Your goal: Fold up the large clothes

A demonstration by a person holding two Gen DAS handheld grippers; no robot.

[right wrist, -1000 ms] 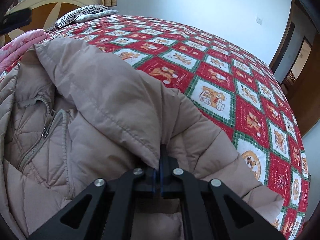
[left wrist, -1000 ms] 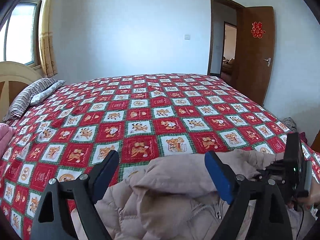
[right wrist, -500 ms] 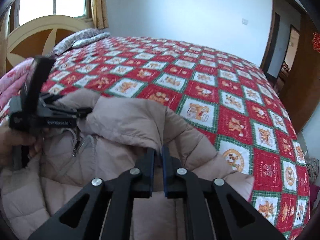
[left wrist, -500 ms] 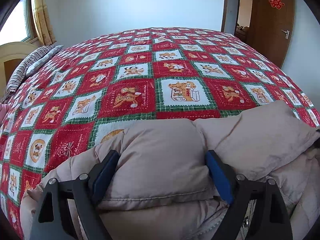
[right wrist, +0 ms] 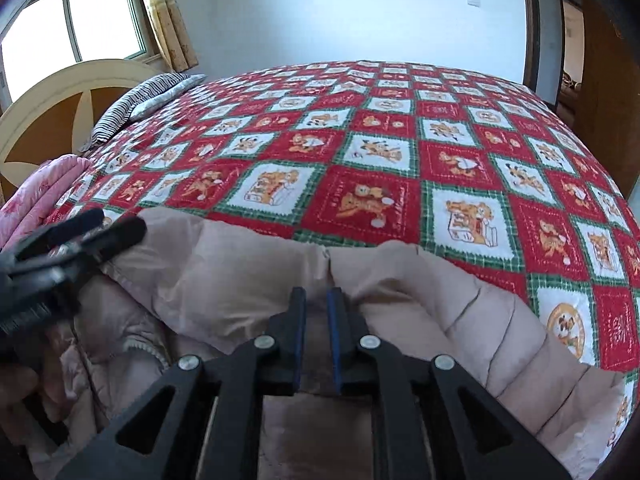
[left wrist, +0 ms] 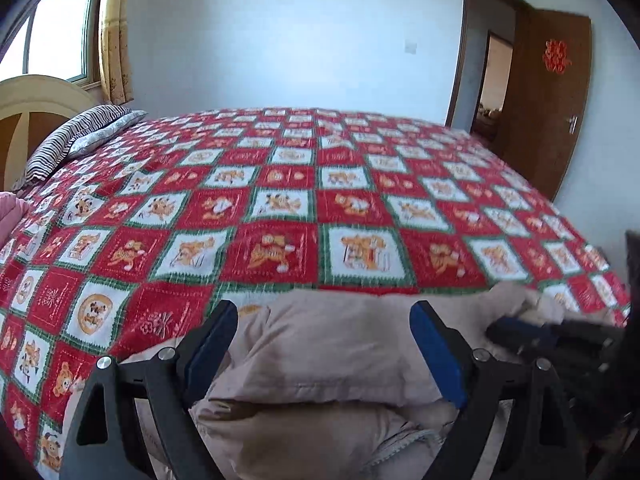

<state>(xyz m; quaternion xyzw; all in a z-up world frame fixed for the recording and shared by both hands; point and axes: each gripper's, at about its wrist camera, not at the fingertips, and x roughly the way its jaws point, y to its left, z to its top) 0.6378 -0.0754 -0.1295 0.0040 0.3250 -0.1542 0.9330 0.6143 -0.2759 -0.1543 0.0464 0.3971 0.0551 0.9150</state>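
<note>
a second ago the right gripper (right wrist: 316, 304) was clamped on a fold of the beige down jacket (right wrist: 248, 256); its jaws are now opening, a narrow gap between them, the fold lying flat beyond the tips; the sleeve raised before now rests folded across the jacket; the left gripper (left wrist: 324, 344) has dropped lower, wide apart, straddling the folded sleeve (left wrist: 340, 344).

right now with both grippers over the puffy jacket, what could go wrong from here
1. The right gripper has its jaws opening over the folded beige jacket; the puffy sleeve may spring back and undo the fold.
2. The left gripper is wide open astride a thick fold; closing there could catch several layers at once.
3. The jacket lies at the near edge of the bedspread, so a tug might slide it off.
</note>
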